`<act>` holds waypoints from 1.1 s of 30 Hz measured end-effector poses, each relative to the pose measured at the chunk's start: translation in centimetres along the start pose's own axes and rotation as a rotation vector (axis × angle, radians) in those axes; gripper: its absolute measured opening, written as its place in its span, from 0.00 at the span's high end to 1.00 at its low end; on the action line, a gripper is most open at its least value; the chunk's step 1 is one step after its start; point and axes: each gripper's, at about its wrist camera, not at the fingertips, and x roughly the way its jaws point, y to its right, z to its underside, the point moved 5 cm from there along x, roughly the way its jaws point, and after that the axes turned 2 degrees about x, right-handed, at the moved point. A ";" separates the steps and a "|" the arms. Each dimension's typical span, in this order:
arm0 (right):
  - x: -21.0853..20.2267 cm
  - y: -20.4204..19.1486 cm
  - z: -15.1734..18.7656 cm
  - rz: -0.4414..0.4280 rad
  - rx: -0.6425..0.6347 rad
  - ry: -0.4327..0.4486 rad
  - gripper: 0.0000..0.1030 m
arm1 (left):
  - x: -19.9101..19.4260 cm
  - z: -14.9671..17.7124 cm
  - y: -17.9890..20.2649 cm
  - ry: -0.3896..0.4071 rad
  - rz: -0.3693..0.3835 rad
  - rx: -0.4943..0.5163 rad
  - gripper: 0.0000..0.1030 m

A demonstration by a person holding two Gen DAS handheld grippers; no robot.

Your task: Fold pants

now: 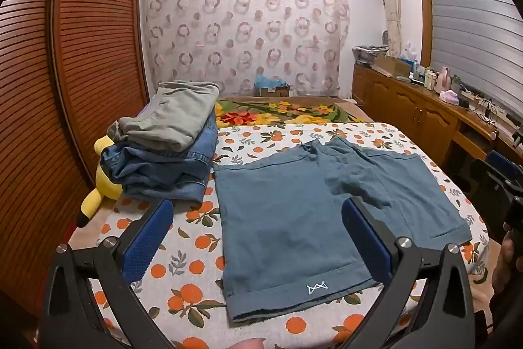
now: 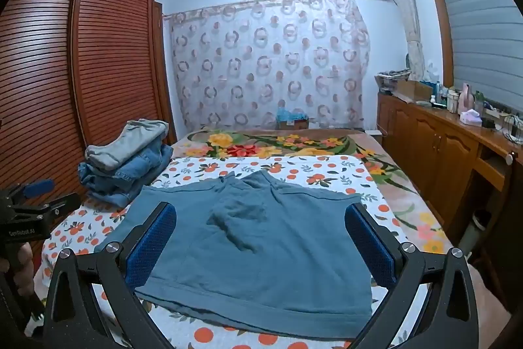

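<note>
Blue-padded fingers frame both views, spread wide with nothing between them. Left gripper (image 1: 258, 237) hangs above the near edge of the bed: its left finger (image 1: 148, 239) sits over bare orange-print sheet (image 1: 183, 254), its right finger (image 1: 366, 239) over cloth. Between the two lies the left leg of the teal shorts (image 1: 287, 218), spread flat, hem toward the camera, a small white logo (image 1: 316, 287) stitched near that hem. No contact between pads and fabric that I can make out.

Shorts lie front and centre on the sheet, waistband at the far side, both legs reaching toward the cameras. Crotch area is rumpled, a fold bunched up near the middle.

Right gripper (image 2: 261, 237) is also wide apart, held over the right leg; both of its pads (image 2: 153, 241) overlap teal cloth in the right wrist view. Whether they hover or graze it is hard to judge from this angle.

Left of the shorts, at the sheet's edge: a stack of folded clothes (image 1: 166, 136), grey on top of denim, with a yellow plush toy (image 1: 98, 188) beside it against the slatted wardrobe (image 1: 81, 54). Far right, wooden cabinets (image 2: 434, 136) carry clutter.
</note>
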 end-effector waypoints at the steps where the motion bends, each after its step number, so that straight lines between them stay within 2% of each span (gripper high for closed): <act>1: 0.0 0.0 0.0 0.000 0.006 0.001 0.00 | 0.0 0.0 0.0 0.000 -0.001 -0.001 0.00; 33: 0.2 -0.1 0.1 0.001 -0.003 -0.012 0.00 | -0.1 0.0 -0.3 0.000 -0.004 0.000 0.00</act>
